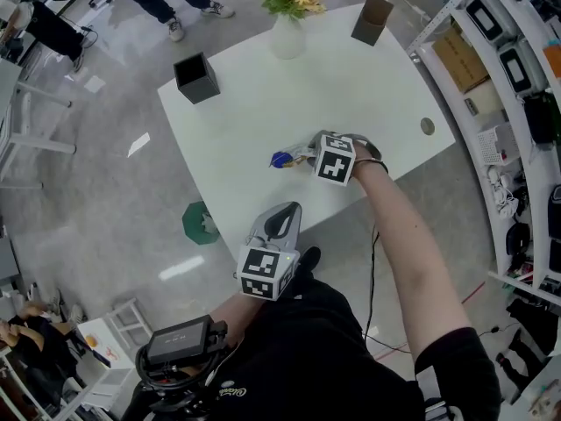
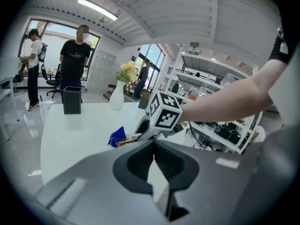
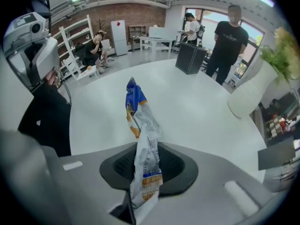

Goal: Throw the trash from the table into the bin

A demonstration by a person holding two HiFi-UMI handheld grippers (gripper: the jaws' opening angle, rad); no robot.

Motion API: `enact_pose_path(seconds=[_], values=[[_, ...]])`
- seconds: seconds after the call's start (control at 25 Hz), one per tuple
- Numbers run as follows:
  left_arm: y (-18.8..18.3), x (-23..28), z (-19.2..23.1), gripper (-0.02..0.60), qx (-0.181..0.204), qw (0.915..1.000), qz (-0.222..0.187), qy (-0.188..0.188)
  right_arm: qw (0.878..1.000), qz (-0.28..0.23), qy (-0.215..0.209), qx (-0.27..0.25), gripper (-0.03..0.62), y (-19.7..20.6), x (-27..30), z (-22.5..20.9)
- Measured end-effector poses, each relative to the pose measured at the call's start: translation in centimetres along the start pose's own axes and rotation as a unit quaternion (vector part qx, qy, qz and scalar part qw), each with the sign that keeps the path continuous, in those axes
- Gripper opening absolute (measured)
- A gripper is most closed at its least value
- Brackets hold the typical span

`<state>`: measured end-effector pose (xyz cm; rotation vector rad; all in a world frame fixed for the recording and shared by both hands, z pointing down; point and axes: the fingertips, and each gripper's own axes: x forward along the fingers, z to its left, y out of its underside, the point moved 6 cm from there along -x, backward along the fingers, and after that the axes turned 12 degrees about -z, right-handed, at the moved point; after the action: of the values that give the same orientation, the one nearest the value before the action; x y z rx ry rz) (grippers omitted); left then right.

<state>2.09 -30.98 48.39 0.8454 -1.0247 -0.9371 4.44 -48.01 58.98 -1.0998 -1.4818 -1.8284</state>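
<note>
Pinching a crumpled snack wrapper, silver with blue and orange print, the right tool has its 2 jaws closed on the silver end while the blue end sticks out beyond the tips. The wrapper sits low over the white tabletop, near the edge closest to the person; whether the blue end touches the surface cannot be told. The right tool points steeply down, its marker cube facing up, gripped by a bare forearm reaching in from the lower right.

The left tool hangs off the tabletop's near edge, well apart from the wrapper, jaws drawn together with nothing between them. It faces the right tool across the tabletop.

Farther back on the tabletop stand a black open-topped container at the left, a white vase of yellow flowers at the far edge, and a brown box just right of the vase. A green object lies on the grey floor beside the tabletop's left side. Shelving with stored goods lines the right. A person in a black T-shirt stands beyond the black container.
</note>
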Motion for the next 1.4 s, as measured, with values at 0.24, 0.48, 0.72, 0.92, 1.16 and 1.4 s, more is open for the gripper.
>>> enact_pose_path(seconds=[0.24, 0.48, 0.72, 0.92, 1.16, 1.4], values=[[-0.6, -0.5, -0.7, 0.009, 0.01, 0.9999, -0.012, 0.001, 0.98, -0.13, 0.106, 0.108, 0.074, -0.6, -5.6, 1.2], [-1.5, -1.0, -2.2, 0.009, 0.021, 0.9992, -0.033, 0.007, 0.911, -0.272, 0.231, 0.209, 0.069, -0.7, -14.1, 6.2], [-1.9, -2.0, -4.1, 0.009, 0.021, 0.9984, -0.052, 0.006, 0.819, -0.372, 0.323, 0.295, 0.066, 0.3, -20.0, 13.1], [-1.4, -4.4, -5.6, 0.009, 0.019, 0.9976, -0.061, -0.025, 0.797, -0.4, 0.324, 0.317, 0.066, 1.0, -21.3, 16.7], [-0.3, -9.5, -4.2, 0.009, 0.005, 0.9913, -0.073, -0.11, 0.808, -0.428, 0.272, 0.299, 0.066, -1.0, -19.7, 18.6], [0.7, -16.5, 0.7, 0.009, -0.017, 0.9767, -0.087, -0.196, 0.826, -0.449, 0.209, 0.27, 0.066, -7.4, -15.9, 20.5]])
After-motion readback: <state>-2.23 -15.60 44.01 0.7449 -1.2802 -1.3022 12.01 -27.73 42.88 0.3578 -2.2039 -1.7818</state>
